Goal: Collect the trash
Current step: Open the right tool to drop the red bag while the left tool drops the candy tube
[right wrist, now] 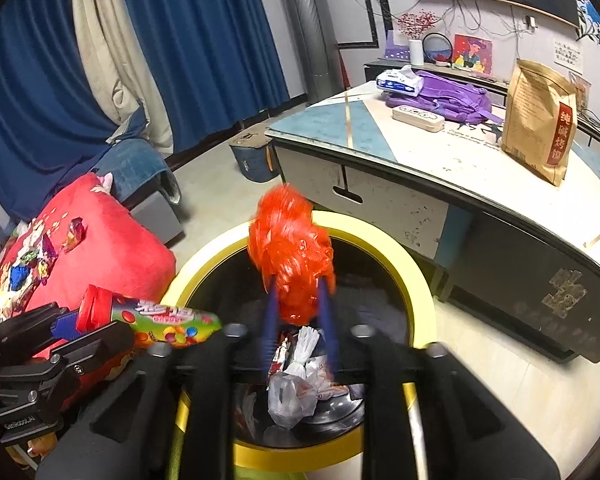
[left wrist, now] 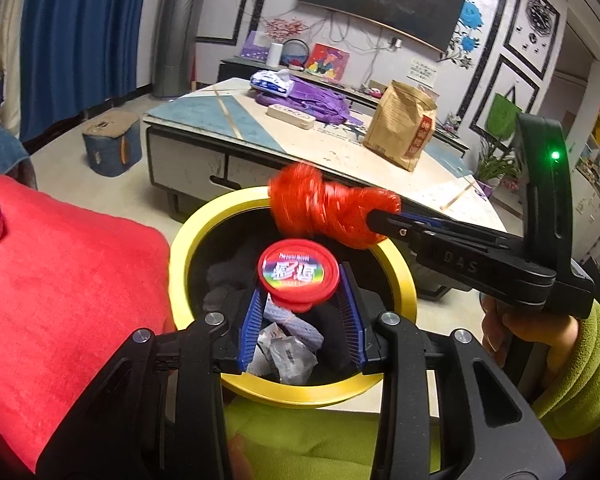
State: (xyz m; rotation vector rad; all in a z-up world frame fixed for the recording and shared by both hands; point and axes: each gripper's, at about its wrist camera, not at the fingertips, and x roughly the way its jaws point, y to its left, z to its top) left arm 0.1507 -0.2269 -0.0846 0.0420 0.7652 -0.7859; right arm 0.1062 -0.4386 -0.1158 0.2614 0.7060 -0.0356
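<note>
- The left gripper (left wrist: pixel 300 300) squeezes a stiff, light candy tube (left wrist: pixel 298 275) by its sides, above the yellow bin (left wrist: pixel 400 272).
- The right gripper (right wrist: pixel 300 312) has loosened; the soft red bag (right wrist: pixel 290 248) sits between its fingers, over the bin.

Bin (right wrist: pixel 418 276) on floor between cushion (right wrist: pixel 112 240), at its left, and table (right wrist: pixel 440 168) behind. Crumpled wrappers (right wrist: pixel 296 380) inside bin. On table: paper bag (right wrist: pixel 540 120) near front edge, backpack (right wrist: pixel 452 98) toward far edge.

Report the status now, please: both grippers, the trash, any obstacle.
Left gripper over yellow-rimmed bin, candy tube between its jaws. Right gripper over the bin, red plastic bag at its tips. No obstacle.
</note>
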